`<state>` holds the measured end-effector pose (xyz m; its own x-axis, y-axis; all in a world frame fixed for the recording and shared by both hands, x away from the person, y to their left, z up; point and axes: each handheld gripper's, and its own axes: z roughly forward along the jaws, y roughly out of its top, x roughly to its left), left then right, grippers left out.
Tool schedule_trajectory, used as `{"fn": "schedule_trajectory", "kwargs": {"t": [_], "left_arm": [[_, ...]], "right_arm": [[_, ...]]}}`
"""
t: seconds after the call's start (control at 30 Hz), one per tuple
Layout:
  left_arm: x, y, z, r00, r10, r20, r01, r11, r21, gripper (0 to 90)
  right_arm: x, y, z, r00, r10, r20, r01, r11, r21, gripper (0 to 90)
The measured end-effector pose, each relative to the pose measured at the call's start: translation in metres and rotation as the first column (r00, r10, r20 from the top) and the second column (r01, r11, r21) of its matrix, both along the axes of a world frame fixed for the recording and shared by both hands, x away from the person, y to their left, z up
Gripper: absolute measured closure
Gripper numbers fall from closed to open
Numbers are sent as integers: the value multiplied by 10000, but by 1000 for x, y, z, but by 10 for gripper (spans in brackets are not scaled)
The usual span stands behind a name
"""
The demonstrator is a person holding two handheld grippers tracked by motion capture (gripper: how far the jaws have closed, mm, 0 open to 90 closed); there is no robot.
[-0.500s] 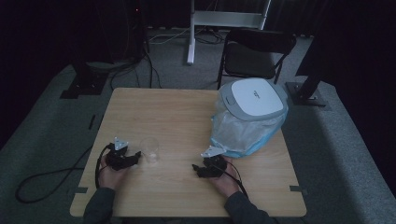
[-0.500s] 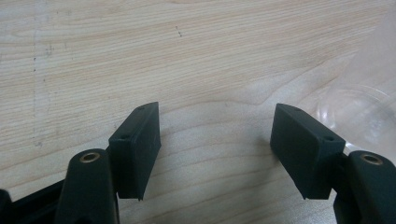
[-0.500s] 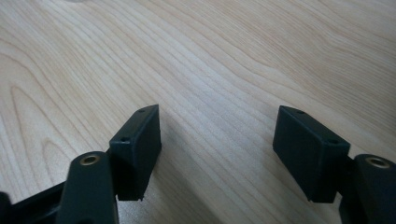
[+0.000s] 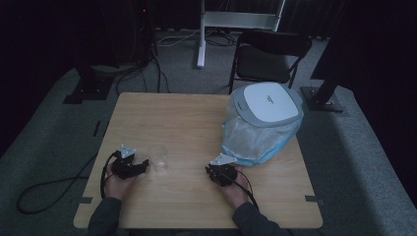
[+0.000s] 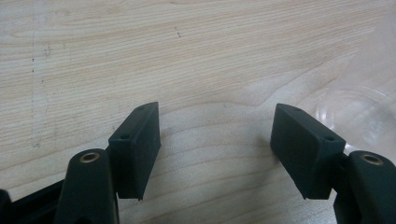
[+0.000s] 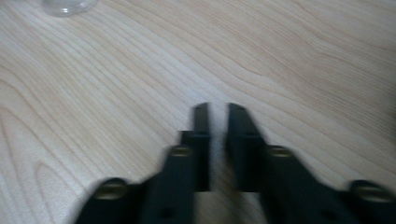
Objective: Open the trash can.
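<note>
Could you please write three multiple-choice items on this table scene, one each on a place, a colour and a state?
1. Where does the clear plastic cup stand?
A. just beside the left claw
B. on the bin's lid
C. on the chair

2. What colour is the lid of the bagged bin?
A. red
B. white and grey
C. green

3. How do the left claw's jaws stand?
A. wide apart
C. clamped on the cup
B. shut

Key: 1 A, the high view shows it by that claw; 2 B, the high view shows a white top with a grey rim; 3 A, the left gripper view shows bare table between them.
</note>
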<state>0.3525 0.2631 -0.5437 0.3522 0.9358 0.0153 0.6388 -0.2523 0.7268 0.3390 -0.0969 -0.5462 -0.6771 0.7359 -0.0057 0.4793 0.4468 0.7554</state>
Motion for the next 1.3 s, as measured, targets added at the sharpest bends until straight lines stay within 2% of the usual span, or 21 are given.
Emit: {"fn": "schedule_trajectory", "kwargs": {"t": [0.03,0.13,0.2,0.27,0.33,0.43,0.47,0.5,0.53,0.7,0.8,1.0,1.03,1.2,1.27,1.3], "left_arm": [[0,0,0,10000,-11,-6,11,10000,3,339],[0,0,0,10000,-16,-3,16,10000,-7,339],[0,0,0,10000,-17,-10,17,10000,-25,339],[0,-1,0,10000,-23,-14,23,10000,-25,339],[0,-1,0,10000,-20,-13,20,10000,-19,339],[0,-1,0,10000,-45,-17,45,10000,4,339],[0,-1,0,10000,-45,-17,45,10000,4,339],[0,-1,0,10000,-48,-14,48,10000,-1,339],[0,-1,0,10000,-52,-16,52,10000,-2,339],[0,-1,0,10000,-70,-9,70,10000,0,339],[0,-2,0,10000,-72,-6,72,10000,2,339],[0,-2,0,10000,-79,-4,79,10000,0,339],[0,-2,0,10000,-81,-2,81,10000,1,338],[0,-2,0,10000,-85,-6,85,10000,7,339],[0,-2,0,10000,-91,-5,91,10000,6,339],[0,-2,0,10000,-96,-8,96,10000,10,338]], "right_arm": [[0,0,0,10000,-63,51,63,10000,-59,900],[-2,1,0,9975,-576,402,590,9977,-328,900],[-3,1,0,9963,-689,521,705,9971,-296,900],[-4,-1,2,9909,-1023,875,1052,9940,-298,900],[-3,-5,4,9866,-1284,1002,1299,9915,-91,900],[-2,-13,11,9743,-1811,1340,1804,9834,178,900],[-2,-13,11,9743,-1811,1340,1804,9834,178,900],[-1,-19,15,9643,-2157,1537,2122,9765,386,900],[0,-23,18,9593,-2318,1612,2266,9727,500,900],[8,-37,24,9349,-3149,1639,3035,9484,914,900],[12,-40,25,9246,-3384,1752,3273,9407,895,900],[22,-36,22,9149,-3567,1891,3506,9342,660,900],[23,-36,20,9141,-3670,1727,3603,9302,695,900],[32,-33,17,9069,-3901,1592,3829,9207,752,900],[32,-33,17,9069,-3901,1592,3829,9207,752,900],[39,-32,18,9014,-4062,1497,3965,9135,913,900]]}}
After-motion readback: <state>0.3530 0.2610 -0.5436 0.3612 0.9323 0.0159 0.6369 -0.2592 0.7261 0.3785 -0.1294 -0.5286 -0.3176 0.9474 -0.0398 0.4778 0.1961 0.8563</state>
